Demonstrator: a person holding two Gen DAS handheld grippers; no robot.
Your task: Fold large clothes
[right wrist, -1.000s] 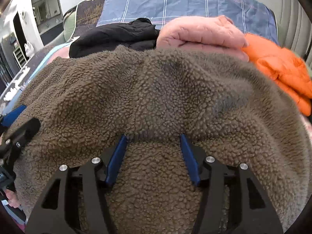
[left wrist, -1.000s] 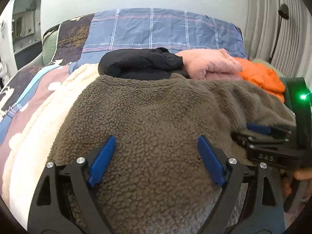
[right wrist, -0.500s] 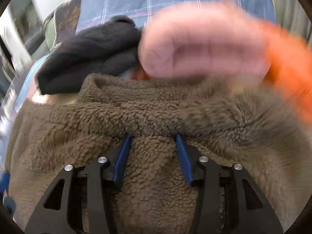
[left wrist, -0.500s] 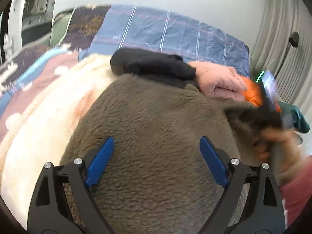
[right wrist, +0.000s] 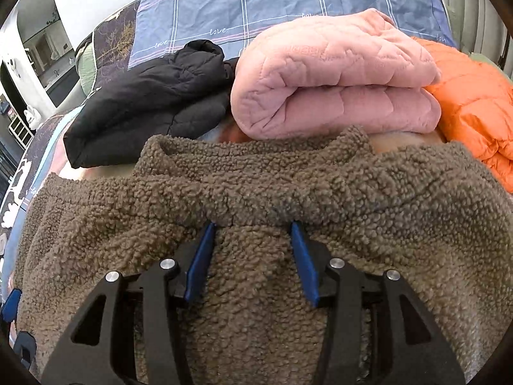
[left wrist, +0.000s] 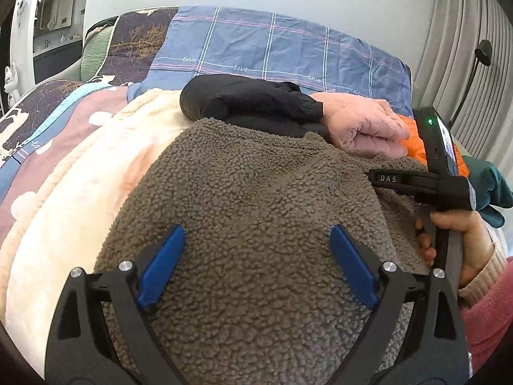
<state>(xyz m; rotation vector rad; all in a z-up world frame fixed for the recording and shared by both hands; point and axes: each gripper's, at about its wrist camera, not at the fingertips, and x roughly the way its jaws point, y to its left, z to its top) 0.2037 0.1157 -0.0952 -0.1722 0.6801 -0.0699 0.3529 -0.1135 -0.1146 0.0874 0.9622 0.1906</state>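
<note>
Your left gripper (left wrist: 256,253) stands with its blue pads (left wrist: 162,264) spread wide above the brown fleece jacket (left wrist: 256,192), and its jaws have just been opening; the fleece lies under and between them, but neither pad presses on it. The jacket lies spread over a cream blanket (left wrist: 80,186) on the bed, taking up the near middle of both views.

From left to right behind it you have a black padded jacket (left wrist: 243,102), a folded pink quilted jacket (left wrist: 362,122) and an orange puffer jacket (left wrist: 413,141), set side by side and touching, with a teal garment (left wrist: 487,189) at the far right. Behind them a blue checked bedcover (left wrist: 272,45) carries the word "love" repeated along its stripes.

At the right of the left wrist view your right hand (left wrist: 455,240) grips the handle of the other tool, whose black arm reads "DAS"; a green light shows on its upper part.

Your right gripper (right wrist: 253,234) sits at the seam below the jacket's collar (right wrist: 256,157). Its jaws stand partly closed with a ridge of fleece bunched between the pads (right wrist: 200,260), which bear on it from both sides
</note>
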